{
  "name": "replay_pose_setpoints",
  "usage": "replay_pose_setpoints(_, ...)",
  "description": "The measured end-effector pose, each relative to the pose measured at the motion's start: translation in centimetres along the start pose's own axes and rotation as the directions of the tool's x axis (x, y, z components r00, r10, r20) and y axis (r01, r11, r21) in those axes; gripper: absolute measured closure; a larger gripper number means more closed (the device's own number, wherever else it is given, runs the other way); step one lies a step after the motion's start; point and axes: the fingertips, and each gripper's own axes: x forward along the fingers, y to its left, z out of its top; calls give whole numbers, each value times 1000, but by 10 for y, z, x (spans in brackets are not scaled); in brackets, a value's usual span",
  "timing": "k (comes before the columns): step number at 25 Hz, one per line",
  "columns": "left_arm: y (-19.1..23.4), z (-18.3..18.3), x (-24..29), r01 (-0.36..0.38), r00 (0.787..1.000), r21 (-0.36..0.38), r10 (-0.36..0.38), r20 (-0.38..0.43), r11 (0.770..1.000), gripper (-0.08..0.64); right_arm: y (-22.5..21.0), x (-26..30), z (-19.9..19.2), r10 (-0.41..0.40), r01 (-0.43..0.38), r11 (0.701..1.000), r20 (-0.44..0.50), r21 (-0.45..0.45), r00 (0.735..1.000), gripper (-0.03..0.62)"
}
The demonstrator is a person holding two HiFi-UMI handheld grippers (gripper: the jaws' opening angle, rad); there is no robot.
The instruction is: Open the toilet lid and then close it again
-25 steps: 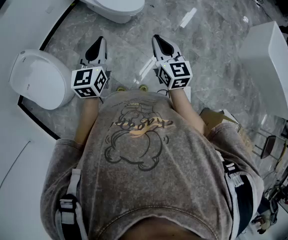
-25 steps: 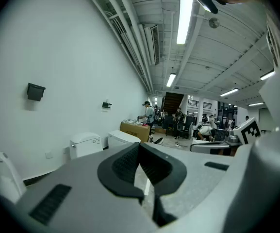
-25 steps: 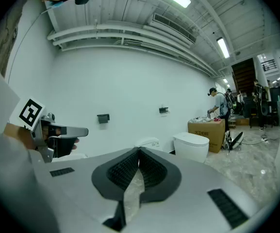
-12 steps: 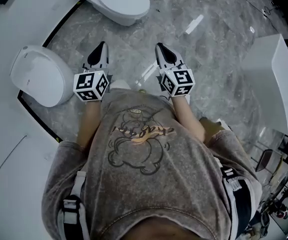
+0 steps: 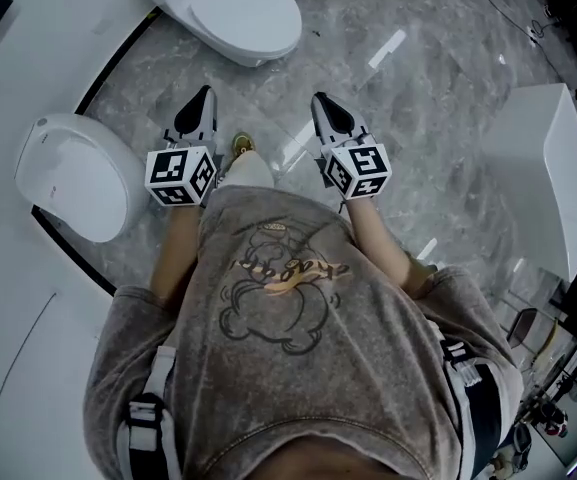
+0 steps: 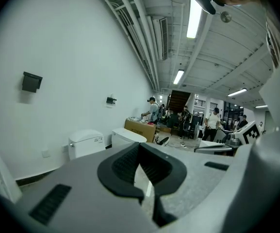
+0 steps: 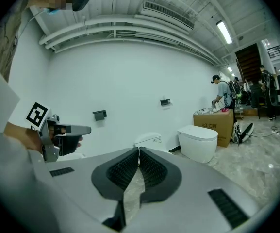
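Note:
Two white toilets with closed lids stand on the grey marble floor. One toilet (image 5: pixel 233 13) is straight ahead at the top of the head view, the other toilet (image 5: pixel 73 173) is at the left beside my left gripper. My left gripper (image 5: pixel 200 103) and right gripper (image 5: pixel 323 105) point forward side by side, above the floor and apart from both toilets. Both are shut with nothing held. In the left gripper view the jaws (image 6: pixel 140 147) meet in front of a toilet tank (image 6: pixel 86 142). In the right gripper view the jaws (image 7: pixel 139 152) meet below a toilet (image 7: pixel 198 142).
A long white fixture (image 5: pixel 543 168) stands at the right. A black floor line (image 5: pixel 108 53) curves past the toilets. My shoe (image 5: pixel 243 150) shows between the grippers. A cardboard box (image 6: pixel 140 127) and several people are far back. Black holders (image 7: pixel 100 114) hang on the wall.
I have stepped forward: both grippers moved ahead together and a little down, still shut. The far toilet sits lower in the head view, and a shoe has come into sight between the grippers.

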Motion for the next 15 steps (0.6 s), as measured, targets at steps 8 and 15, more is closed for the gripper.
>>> replay_pose_setpoints(8,69,20,114,99,994,38,-97,-56,994,551,-45,122,21,-17,17,1000,-46,-21,999,563)
replay_pose_setpoints(15,104,16,184,130,987,50,-124,-99,990,551,-81,185,19,-42,42,999,-63,-11,997,563)
